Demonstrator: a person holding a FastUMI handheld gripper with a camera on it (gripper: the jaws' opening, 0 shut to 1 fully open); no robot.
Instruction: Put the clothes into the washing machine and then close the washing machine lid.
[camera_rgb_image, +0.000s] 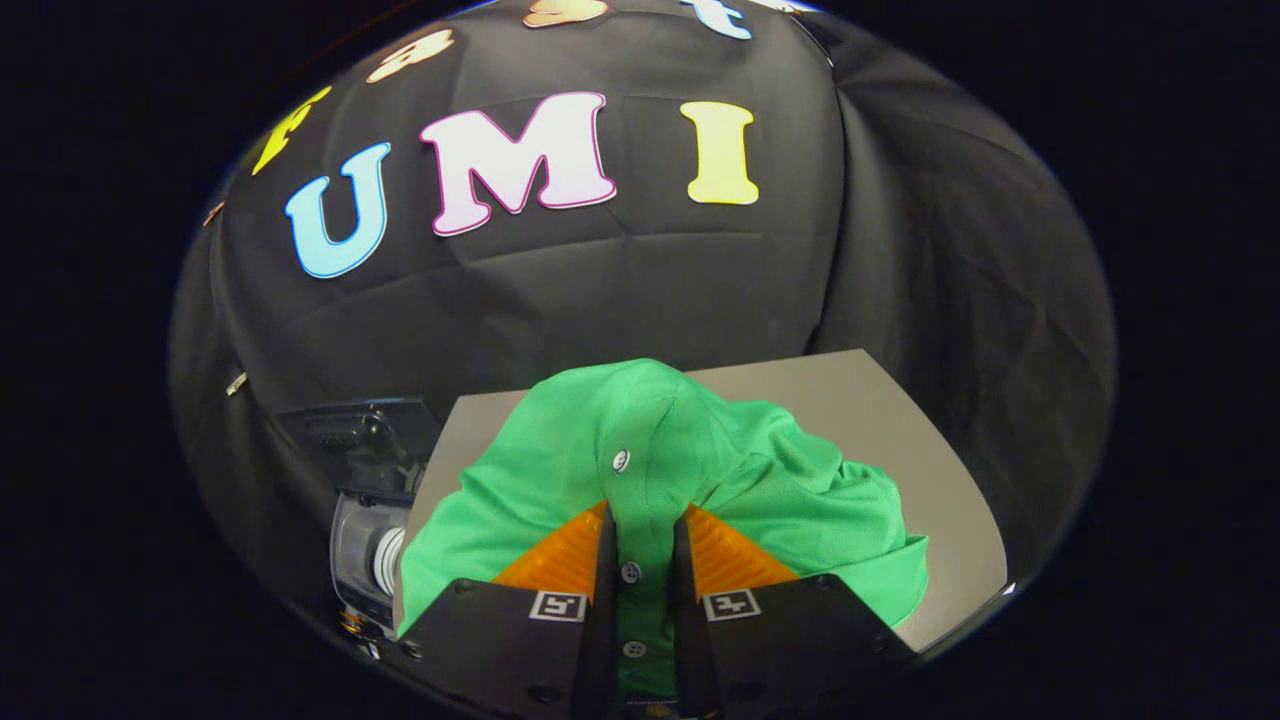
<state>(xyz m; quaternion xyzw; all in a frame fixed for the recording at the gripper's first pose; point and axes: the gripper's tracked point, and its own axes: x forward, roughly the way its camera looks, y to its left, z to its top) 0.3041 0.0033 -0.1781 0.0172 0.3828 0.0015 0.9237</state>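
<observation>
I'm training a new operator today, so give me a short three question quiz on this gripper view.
1. True or false: the gripper is shut on the green buttoned knit shirt.
2. What does the shirt rest on? A) grey flat board B) wire basket C) bare floor
3. Fill in: the strip of shirt between the fingers carries a row of small round ____.

Key
1. True; both fingers press the button strip.
2. A, the grey flat board.
3. Buttons.

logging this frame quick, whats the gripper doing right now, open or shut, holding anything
gripper: shut on the green shirt, both fingers pinching its buttoned front, the cloth bunched up over the grey table.
</observation>
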